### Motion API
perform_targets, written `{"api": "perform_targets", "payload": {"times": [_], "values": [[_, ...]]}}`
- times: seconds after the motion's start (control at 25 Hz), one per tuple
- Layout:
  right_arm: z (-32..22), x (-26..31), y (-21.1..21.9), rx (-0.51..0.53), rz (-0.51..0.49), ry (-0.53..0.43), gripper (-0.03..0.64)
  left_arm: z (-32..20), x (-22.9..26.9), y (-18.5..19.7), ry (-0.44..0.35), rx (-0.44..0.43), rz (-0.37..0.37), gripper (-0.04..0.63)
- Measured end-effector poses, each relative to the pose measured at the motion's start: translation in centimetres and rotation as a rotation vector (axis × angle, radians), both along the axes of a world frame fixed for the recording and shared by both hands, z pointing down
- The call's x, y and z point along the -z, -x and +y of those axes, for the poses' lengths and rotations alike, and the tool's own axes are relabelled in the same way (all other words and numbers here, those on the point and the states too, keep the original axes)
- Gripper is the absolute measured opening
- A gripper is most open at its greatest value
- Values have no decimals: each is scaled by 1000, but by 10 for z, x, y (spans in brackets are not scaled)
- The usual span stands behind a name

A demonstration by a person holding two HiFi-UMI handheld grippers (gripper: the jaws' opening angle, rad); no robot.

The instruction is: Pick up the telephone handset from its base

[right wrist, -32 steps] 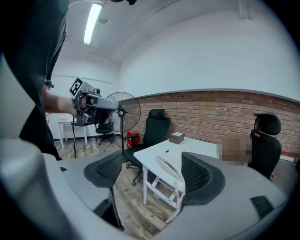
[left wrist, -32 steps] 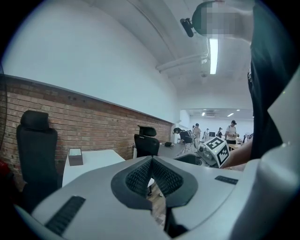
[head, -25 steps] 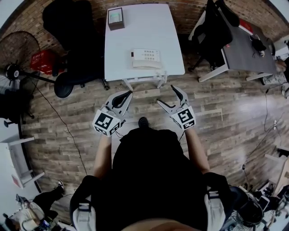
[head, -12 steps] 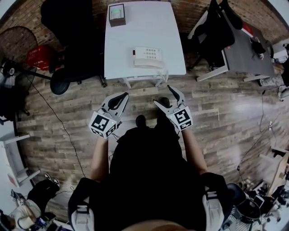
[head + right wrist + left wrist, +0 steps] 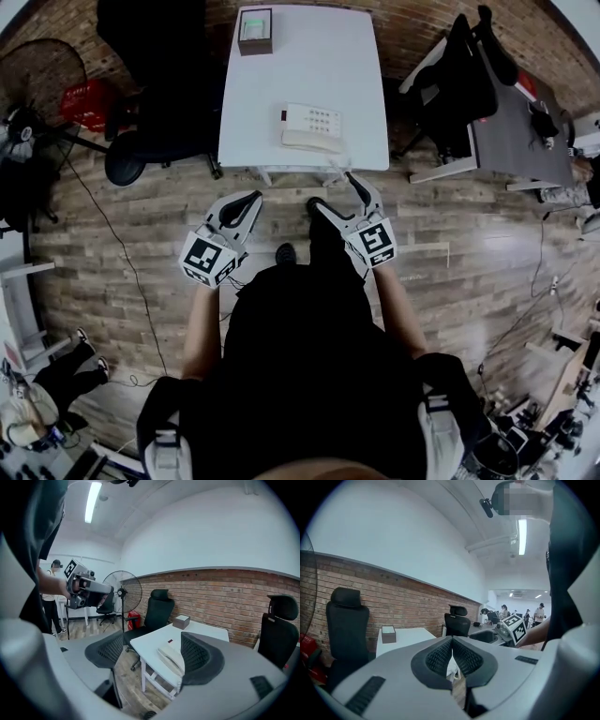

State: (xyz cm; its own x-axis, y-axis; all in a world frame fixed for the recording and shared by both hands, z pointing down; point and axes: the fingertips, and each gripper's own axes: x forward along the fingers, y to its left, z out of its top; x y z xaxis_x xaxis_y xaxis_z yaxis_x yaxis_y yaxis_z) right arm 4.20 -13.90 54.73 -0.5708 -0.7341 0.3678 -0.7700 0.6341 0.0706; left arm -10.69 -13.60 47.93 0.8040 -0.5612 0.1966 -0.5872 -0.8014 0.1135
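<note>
Left gripper: jaws drawn together, pads meeting at the tips, held low over the plank floor at about 7 o'clock from the telephone. Right gripper: jaws spread wide, gripping nothing, held just short of the white table's near edge at about 5 o'clock from the telephone; in its own view the handset shows between the jaws but well apart from them. The handset lies seated along the near side of the base, close to the table's near edge. A small box stands at 11 o'clock from the telephone, at the far left corner. A black chair stands left of the table, and a fan beyond it.
</note>
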Motion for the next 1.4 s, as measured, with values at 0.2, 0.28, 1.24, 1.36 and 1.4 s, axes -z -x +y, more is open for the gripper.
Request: {"api": "perform_targets", "payload": {"times": [0.2,0.28,1.24,1.36,1.4], "values": [[-28,-2,-1,38,9,31,373,-21,1,-2,19,35,-8,20],[-41,-1,1,66,13,34,372,-33,2,-2,22,53,-9,20],[-141,-59,0,338,198,57,373,-116,-3,-24,61,224,-39,20],[-151,-70,-2,358,199,74,373,-119,-2,-23,60,249,-47,20],[-155,-76,-3,366,208,78,373,-121,-1,-22,59,260,-49,20]]}}
